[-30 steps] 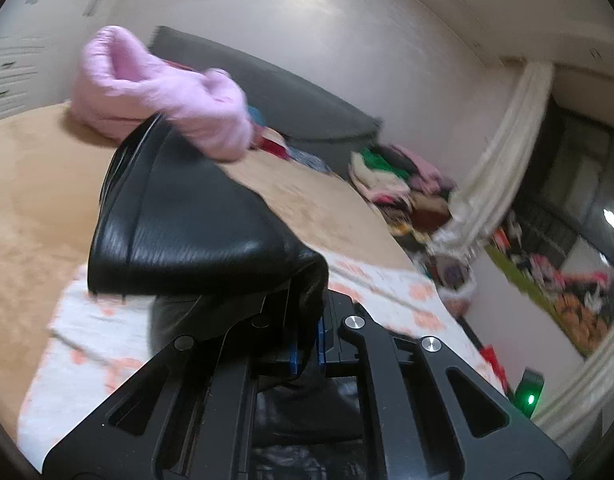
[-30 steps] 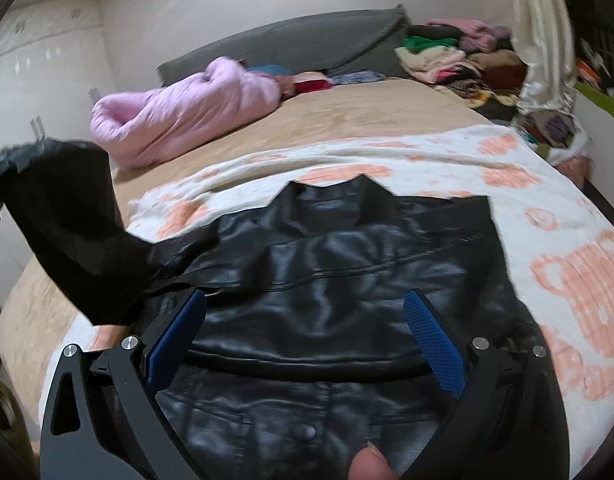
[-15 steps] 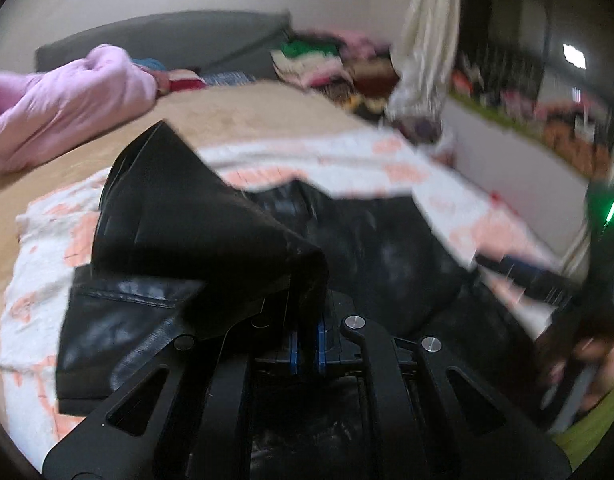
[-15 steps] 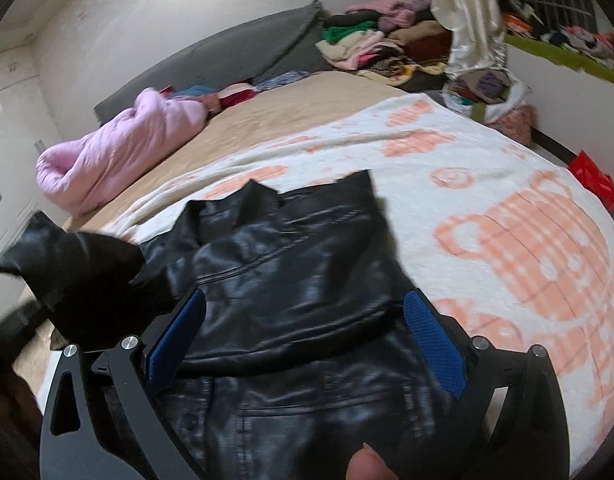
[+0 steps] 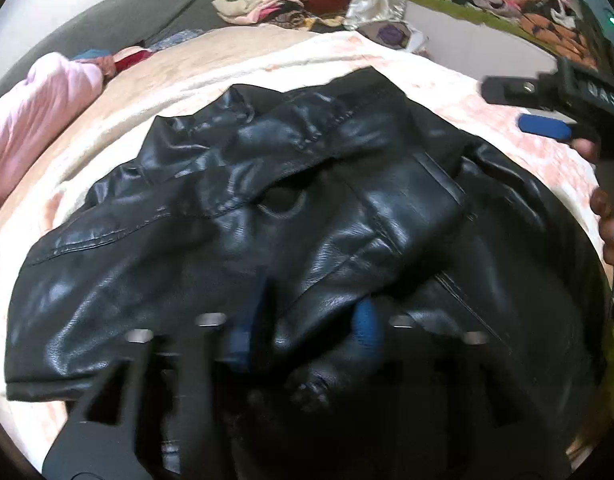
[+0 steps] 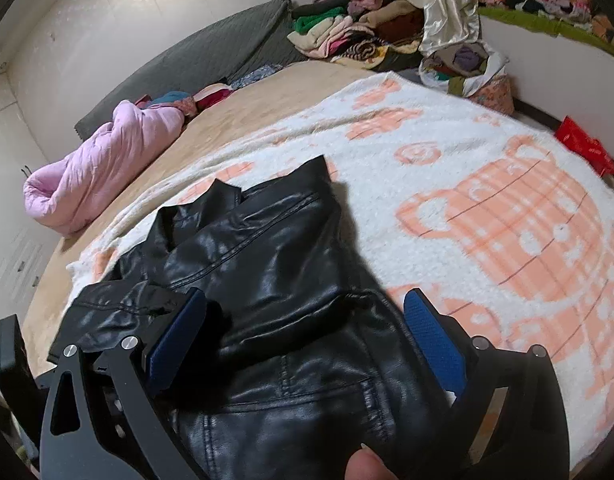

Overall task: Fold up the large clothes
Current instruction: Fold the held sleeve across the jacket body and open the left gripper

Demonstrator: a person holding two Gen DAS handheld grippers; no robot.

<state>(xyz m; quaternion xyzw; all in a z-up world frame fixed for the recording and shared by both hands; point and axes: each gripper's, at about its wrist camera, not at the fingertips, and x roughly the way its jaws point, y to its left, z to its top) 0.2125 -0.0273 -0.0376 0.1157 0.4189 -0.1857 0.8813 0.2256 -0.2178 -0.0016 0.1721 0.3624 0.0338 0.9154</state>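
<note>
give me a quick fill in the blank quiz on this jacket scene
1. The jacket on the blanket is ____ in colour.
2. The bundled quilt near the headboard is ____.
3. The pads of the right gripper are ____ in colour.
4. The blanket's pattern is white and ____.

Missing words: black; pink; blue; orange

No readable text, label, brand or number shows anywhere in either view.
</note>
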